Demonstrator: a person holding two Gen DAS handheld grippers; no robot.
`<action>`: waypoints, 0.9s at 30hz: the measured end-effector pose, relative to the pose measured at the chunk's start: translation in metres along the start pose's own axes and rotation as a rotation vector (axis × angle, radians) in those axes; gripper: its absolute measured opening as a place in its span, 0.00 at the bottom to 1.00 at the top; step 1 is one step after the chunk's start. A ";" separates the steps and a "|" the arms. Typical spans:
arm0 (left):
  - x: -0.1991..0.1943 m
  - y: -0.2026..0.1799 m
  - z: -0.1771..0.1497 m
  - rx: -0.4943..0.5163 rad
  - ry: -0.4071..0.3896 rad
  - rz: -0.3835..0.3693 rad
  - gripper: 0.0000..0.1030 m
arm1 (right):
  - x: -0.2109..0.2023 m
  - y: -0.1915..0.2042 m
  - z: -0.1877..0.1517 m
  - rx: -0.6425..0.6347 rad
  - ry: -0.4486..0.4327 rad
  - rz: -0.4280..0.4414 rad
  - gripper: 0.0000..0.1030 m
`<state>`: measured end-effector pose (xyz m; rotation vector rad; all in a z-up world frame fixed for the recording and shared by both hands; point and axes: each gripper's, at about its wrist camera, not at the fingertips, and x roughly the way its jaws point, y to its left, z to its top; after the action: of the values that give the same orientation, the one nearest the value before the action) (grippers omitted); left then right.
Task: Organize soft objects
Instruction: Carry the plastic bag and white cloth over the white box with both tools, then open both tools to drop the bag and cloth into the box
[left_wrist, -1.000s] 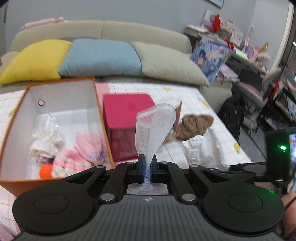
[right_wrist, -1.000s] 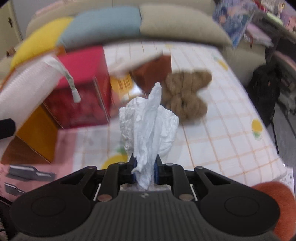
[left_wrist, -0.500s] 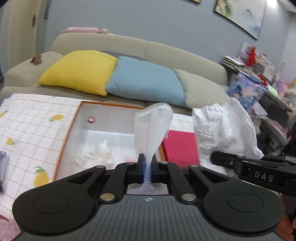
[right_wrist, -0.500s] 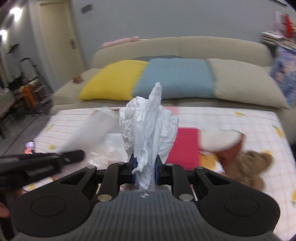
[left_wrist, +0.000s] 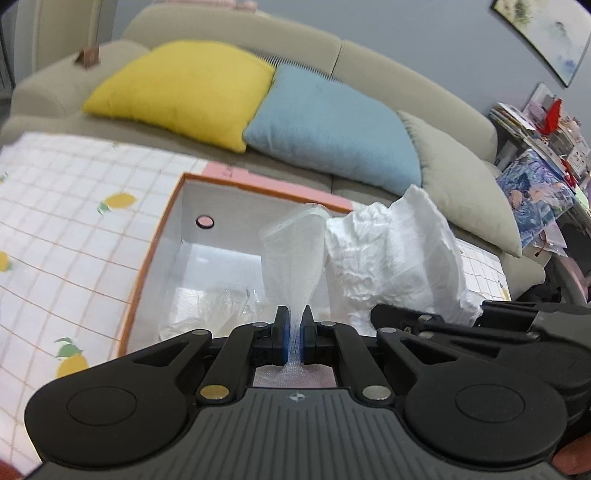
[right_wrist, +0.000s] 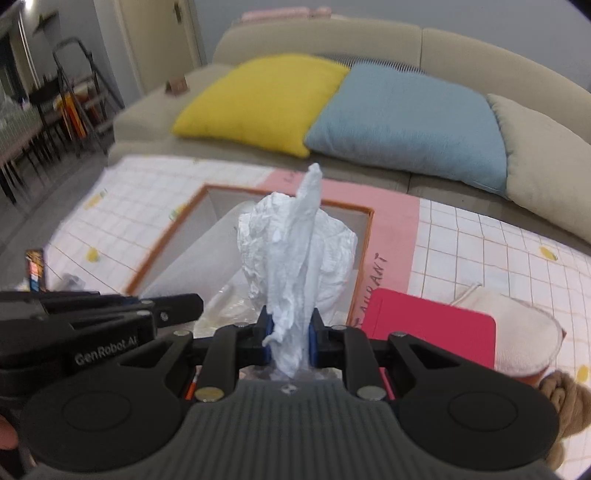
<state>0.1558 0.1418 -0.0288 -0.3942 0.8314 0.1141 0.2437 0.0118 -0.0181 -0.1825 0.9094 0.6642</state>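
The left gripper (left_wrist: 293, 325) is clamped nearly shut on the narrow end of a white mesh sleeve (left_wrist: 291, 254), which stands upright above the open orange-rimmed box (left_wrist: 155, 254) on the checked counter (left_wrist: 66, 221). Just to its right, the right gripper (right_wrist: 290, 334) is closed on a crumpled white tissue (right_wrist: 295, 254), held upright over the same box. Right of the box lie a red case (right_wrist: 432, 328) and a brown plush toy (right_wrist: 561, 387).

Box (left_wrist: 147, 280) on table (left_wrist: 55, 206) — cushions (left_wrist: 328, 125) behind
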 end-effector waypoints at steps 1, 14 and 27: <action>0.005 0.002 0.003 -0.007 0.011 -0.002 0.05 | 0.008 -0.001 0.003 -0.012 0.017 -0.007 0.16; 0.064 0.015 0.020 0.001 0.122 0.024 0.05 | 0.072 -0.005 0.018 -0.111 0.104 -0.067 0.20; 0.092 0.038 0.020 -0.045 0.184 0.007 0.17 | 0.101 -0.006 0.025 -0.113 0.157 -0.005 0.26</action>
<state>0.2223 0.1799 -0.0961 -0.4490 1.0131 0.1039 0.3072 0.0630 -0.0820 -0.3414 1.0224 0.7039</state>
